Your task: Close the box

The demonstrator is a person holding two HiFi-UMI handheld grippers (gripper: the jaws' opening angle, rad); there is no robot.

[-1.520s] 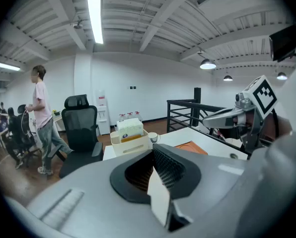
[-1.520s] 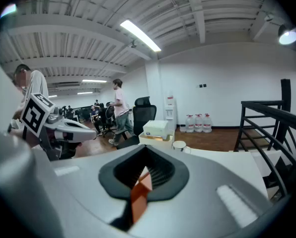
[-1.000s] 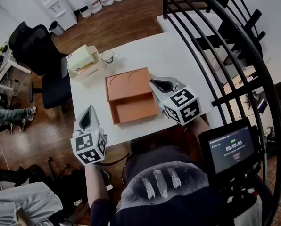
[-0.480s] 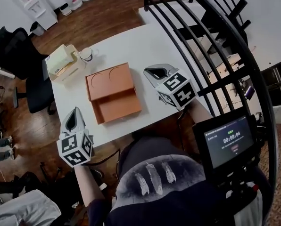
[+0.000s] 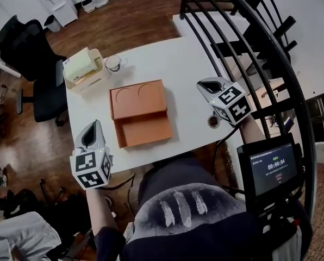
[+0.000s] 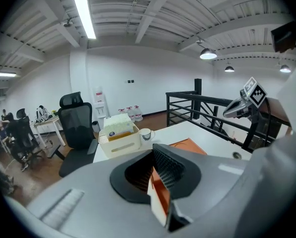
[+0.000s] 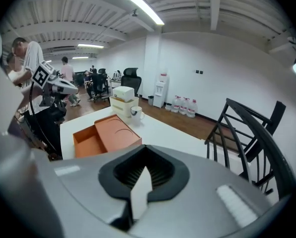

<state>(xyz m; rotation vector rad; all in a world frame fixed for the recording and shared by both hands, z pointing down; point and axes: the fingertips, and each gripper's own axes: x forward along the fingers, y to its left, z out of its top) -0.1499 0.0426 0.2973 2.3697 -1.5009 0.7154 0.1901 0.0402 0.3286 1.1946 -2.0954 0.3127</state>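
Observation:
The orange box (image 5: 140, 113) lies open in the middle of the white table (image 5: 178, 69): its lid, with two round marks, is laid back flat on the far side, and the empty tray faces me. My left gripper (image 5: 91, 135) hangs off the table's near left corner, jaws shut and empty, clear of the box. My right gripper (image 5: 210, 86) hovers over the table's right edge, also shut and empty, a hand's width right of the box. The box (image 6: 190, 147) shows past the jaws in the left gripper view. In the right gripper view the box (image 7: 106, 135) sits further off.
A cream basket (image 5: 85, 68) and a white mug (image 5: 113, 63) stand at the table's far left corner. A black office chair (image 5: 34, 53) is left of the table. A black railing (image 5: 249, 42) runs along the right. A round grommet (image 5: 213, 122) sits near the right gripper.
My right gripper has drawn away from the box's right side to the table's right edge. The left gripper stays low at the left. The box is still open.

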